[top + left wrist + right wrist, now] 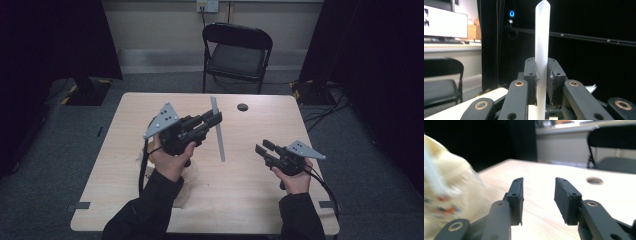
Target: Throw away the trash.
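Observation:
My left gripper (216,118) is raised above the middle of the table and is shut on a long thin white stick (219,142), perhaps a wrapped straw. The stick runs past the jaws on both sides. In the left gripper view the pads press on the white stick (542,37), which stands upright between them at my left gripper (541,75). My right gripper (262,146) hovers low at the table's right, and its jaws stand apart with nothing between them (537,195). A blurred pale cup-like thing of clear plastic (446,195) is at the left of the right gripper view.
The wooden table (250,200) has a round cable hole (242,107) near its far edge. A black folding chair (237,55) stands behind the table. Something pale and clear (191,174) lies under the left forearm. Dark curtains hang at both sides.

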The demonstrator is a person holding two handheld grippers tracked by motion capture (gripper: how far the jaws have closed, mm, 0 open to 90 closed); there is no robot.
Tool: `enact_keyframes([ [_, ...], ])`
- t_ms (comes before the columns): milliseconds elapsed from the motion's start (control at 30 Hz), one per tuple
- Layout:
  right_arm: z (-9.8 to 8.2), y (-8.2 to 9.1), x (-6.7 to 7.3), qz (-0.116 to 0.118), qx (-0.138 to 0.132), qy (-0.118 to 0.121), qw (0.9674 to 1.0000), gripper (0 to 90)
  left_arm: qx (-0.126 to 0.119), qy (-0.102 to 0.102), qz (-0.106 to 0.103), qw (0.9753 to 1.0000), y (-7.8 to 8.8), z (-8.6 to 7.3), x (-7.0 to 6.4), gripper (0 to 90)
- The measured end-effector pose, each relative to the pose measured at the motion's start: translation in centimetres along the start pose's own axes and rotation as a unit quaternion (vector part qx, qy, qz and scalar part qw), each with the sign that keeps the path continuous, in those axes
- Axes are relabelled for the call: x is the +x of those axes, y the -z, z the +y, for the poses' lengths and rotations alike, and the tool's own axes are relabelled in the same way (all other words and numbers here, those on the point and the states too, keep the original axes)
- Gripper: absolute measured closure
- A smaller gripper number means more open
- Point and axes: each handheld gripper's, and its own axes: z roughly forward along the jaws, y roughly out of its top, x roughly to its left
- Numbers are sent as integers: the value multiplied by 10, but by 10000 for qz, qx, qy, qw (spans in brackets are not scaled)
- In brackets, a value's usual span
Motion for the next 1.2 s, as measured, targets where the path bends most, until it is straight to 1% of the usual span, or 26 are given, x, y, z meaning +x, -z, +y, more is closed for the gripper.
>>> enact_keyframes([
  [33,-4,-1,-3,-113,114,17,9999,550,-72,-111,40,9999,10,11,0,799],
  [67,-8,-2,-6,-219,234,-2,9995,534,-111,-127,62,9998,15,15,1,799],
  [100,-11,-2,-9,-320,366,1,9988,517,-139,-187,101,9997,21,20,1,799],
  [133,-14,-3,-11,-426,476,6,9980,494,-139,-187,101,9997,21,20,1,799],
  [167,-14,-3,-11,-426,476,6,9980,494,-160,-248,125,9995,27,25,3,799],
  [233,-20,-3,-15,-596,610,-39,9964,471,-222,-313,229,9990,39,33,7,799],
  [267,-23,-3,-17,-644,675,-67,9956,456,-256,-341,292,9987,45,37,10,799],
  [333,-28,-3,-21,-752,761,-81,9942,428,-356,-336,426,9979,57,44,17,799],
  [367,-30,-3,-23,-808,808,-131,9934,412,-409,-320,482,9975,63,48,21,799],
  [400,-32,-4,-24,-848,848,-144,9927,405,-469,-274,535,9971,69,51,25,799],
  [433,-37,-5,-27,-934,953,-145,9909,388,-574,-230,630,9961,79,56,32,799],
  [467,-39,-5,-28,-948,1004,-159,9903,384,-607,-236,679,9956,84,59,36,799],
  [500,-39,-5,-28,-948,1004,-159,9903,384,-607,-236,679,9956,84,59,36,799],
  [567,-42,-6,-30,-987,1069,-165,9892,376,-704,-237,782,9942,94,64,43,799],
  [633,-45,-5,-32,-1020,1124,-194,9882,371,-769,-263,923,9924,103,69,50,799],
  [700,-47,-5,-34,-1055,1186,-203,9871,361,-809,-344,1140,9896,112,73,56,798],
  [733,-48,-5,-35,-1090,1198,-169,9866,361,-821,-337,1205,9887,115,74,61,799],
  [833,-51,-5,-37,-1107,1233,-178,9860,357,-850,-330,1419,9857,125,75,72,799],
  [867,-51,-5,-37,-1132,1246,-185,9856,357,-851,-325,1460,9851,128,75,76,799],
  [1000,-52,-5,-38,-1123,1252,-173,9856,356,-800,-326,1657,9824,136,69,92,799],
  [1067,-52,-5,-38,-1131,1251,-171,9855,356,-753,-307,1710,9819,138,64,100,799],
  [1133,-53,-5,-39,-1128,1250,-175,9856,356,-622,-350,1787,9813,139,58,106,799],
  [1200,-53,-5,-39,-1133,1252,-181,9855,356,-515,-296,1766,9825,139,49,111,799],
])
